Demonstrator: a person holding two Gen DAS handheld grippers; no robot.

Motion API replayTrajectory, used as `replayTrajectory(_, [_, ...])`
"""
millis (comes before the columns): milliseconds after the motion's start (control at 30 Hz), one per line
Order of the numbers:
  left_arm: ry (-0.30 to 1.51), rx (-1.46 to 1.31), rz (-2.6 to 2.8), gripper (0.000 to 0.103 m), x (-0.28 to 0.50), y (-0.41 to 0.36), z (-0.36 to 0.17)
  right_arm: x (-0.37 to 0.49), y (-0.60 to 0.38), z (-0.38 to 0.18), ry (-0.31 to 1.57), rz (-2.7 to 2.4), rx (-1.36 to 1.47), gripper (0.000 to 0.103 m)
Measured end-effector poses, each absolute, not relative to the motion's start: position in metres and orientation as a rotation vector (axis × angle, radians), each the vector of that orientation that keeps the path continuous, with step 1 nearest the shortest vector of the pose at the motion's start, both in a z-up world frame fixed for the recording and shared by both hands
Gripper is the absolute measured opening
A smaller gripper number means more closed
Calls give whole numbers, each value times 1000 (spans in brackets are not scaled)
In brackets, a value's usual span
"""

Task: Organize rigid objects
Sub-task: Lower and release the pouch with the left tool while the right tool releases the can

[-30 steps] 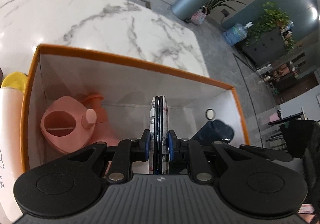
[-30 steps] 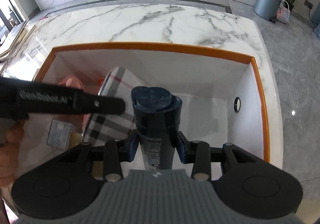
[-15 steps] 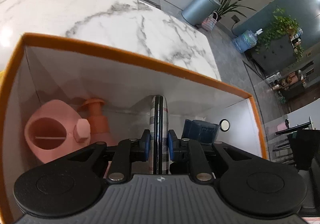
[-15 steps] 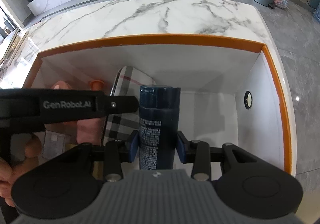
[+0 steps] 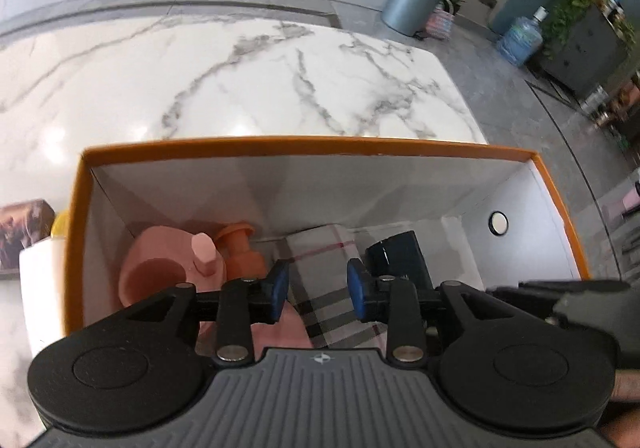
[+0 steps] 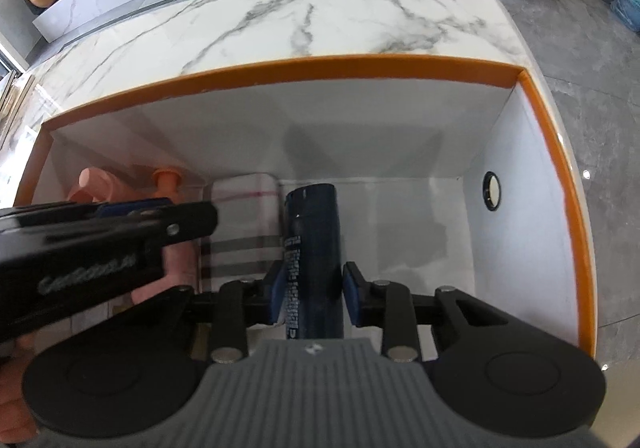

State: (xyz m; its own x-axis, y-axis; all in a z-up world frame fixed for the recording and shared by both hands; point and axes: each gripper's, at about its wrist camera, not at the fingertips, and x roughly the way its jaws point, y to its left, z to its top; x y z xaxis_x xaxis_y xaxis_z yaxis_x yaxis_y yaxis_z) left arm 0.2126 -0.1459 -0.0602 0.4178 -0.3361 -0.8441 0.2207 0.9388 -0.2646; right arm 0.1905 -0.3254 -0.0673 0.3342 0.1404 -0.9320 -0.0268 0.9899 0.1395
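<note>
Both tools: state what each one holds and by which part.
Left tool: nothing; its jaws are opening and stand clear of the plaid case lying below. Right tool: the dark bottle, gripped across its lower body, jaws closing.

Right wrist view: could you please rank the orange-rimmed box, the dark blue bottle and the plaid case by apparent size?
1. Box, easily the largest.
2 and 3. Bottle and plaid case: unranked. They look similar, the left gripper hides part of the case, and the bottle sits nearer the camera.
</note>
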Motion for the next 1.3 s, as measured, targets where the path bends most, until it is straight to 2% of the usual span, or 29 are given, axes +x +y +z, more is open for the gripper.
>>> replayTrajectory(200, [1076,-95,-354,35,200,-136,-52,184,-329,-64,1246,107,74,34])
replayTrajectory(233, [1071,-83,-354,35,195,-135,-50,183,-328,-64,1252,107,61,41])
replayTrajectory(267, [1067,-71,-351,35,194,-135,-50,181,-327,-64,1254,105,39,43])
replayTrajectory(400, [1051,-50,-350,36,183,-132,-46,177,-321,-68,1283,112,-23,40])
replayTrajectory(433, [1051,-55,-351,36,181,-130,-45,177,-321,-70,1287,108,-27,35])
replayTrajectory(467, [1051,-58,-351,36,180,-128,-44,178,-320,-71,1292,108,-27,34])
replayTrajectory(867, [1001,-60,-371,35,167,-113,-27,182,-310,-69,1248,75,-39,35])
replayTrajectory(1000, [973,-82,-400,35,160,-109,-19,171,-304,-51,1190,77,-61,36])
replayTrajectory(1067, [951,-88,-409,35,155,-106,-13,164,-297,-39,1156,81,-83,42])
replayTrajectory(1233, [891,-88,-423,35,141,-96,6,141,-278,-8,1052,161,-87,42])
replayTrajectory(1300, [848,-74,-401,35,134,-90,12,133,-268,2,1014,193,-92,46])
